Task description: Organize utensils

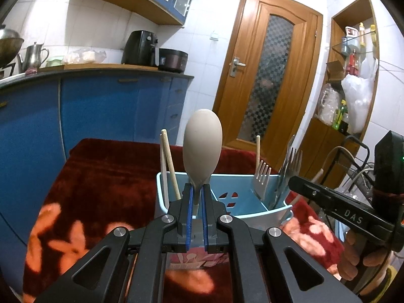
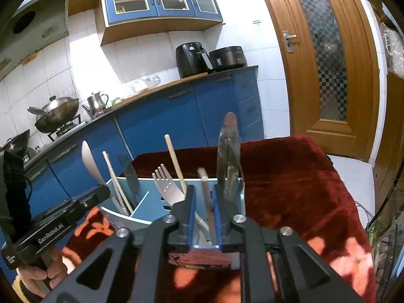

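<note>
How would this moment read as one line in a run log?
left gripper: shut on beige spoon | right gripper: open around chopstick | both over blue caddy

Blue caddy (image 2: pixel 131 214) crowded: forks (image 2: pixel 166 189), chopsticks (image 2: pixel 174 159), tongs (image 2: pixel 228 156) bristle upward at 12 o'clock. Open red blanket (image 2: pixel 290 176) at 3 o'clock.

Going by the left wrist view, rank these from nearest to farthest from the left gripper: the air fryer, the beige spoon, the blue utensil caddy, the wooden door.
1. beige spoon, in the left gripper jaws, upright.
2. blue utensil caddy, just beyond, on the red cloth.
3. air fryer, on the counter, upper left.
4. wooden door, right of the counter; its order with the air fryer is too close to call.
</note>
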`<state>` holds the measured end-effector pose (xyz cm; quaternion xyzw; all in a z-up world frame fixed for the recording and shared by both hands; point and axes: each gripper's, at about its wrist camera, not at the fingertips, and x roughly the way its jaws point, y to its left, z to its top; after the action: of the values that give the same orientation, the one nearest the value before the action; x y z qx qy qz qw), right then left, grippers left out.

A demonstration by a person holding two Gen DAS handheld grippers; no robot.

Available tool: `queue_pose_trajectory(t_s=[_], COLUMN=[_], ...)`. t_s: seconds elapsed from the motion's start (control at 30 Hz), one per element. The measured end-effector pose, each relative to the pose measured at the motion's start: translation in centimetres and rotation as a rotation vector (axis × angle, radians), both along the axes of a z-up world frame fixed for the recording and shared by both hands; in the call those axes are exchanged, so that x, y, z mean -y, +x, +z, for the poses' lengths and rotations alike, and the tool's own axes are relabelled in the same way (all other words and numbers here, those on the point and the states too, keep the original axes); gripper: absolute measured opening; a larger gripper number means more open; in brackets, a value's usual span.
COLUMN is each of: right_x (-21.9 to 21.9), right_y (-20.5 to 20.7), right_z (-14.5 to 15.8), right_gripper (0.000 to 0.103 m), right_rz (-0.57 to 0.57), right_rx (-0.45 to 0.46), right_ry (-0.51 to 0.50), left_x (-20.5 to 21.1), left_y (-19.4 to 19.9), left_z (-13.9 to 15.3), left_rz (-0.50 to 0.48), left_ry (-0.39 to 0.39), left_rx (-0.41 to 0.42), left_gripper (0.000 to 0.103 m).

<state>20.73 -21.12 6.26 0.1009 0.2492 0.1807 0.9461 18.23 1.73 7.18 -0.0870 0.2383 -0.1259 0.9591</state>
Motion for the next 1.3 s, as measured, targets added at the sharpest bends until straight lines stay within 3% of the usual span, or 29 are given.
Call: queue_pose_trajectory(t_s=[0.4, 0.9, 1.3], right_x=[0.7, 0.0, 0.2], right_y=[-3.6, -11.4, -15.6], right_z=[2.0, 4.7, 2.8], right_gripper=[0.019, 0.02, 0.02], right_rz=[-0.003, 0.048, 0.039], right_rx=[0.042, 0.103, 0.082], right_ry=[0.076, 0.072, 0.036], left_x=[-0.2, -0.1, -0.4], left_y=[-3.4, -9.7, -13.9], left_z=[1.7, 3.6, 2.6], left_rz=[0.0, -0.012, 0.019], left_ry=[0.013, 0.038, 0.097], left_rx=[0.016, 0.035, 0.017], left_gripper=[0.006, 0.006, 0.006])
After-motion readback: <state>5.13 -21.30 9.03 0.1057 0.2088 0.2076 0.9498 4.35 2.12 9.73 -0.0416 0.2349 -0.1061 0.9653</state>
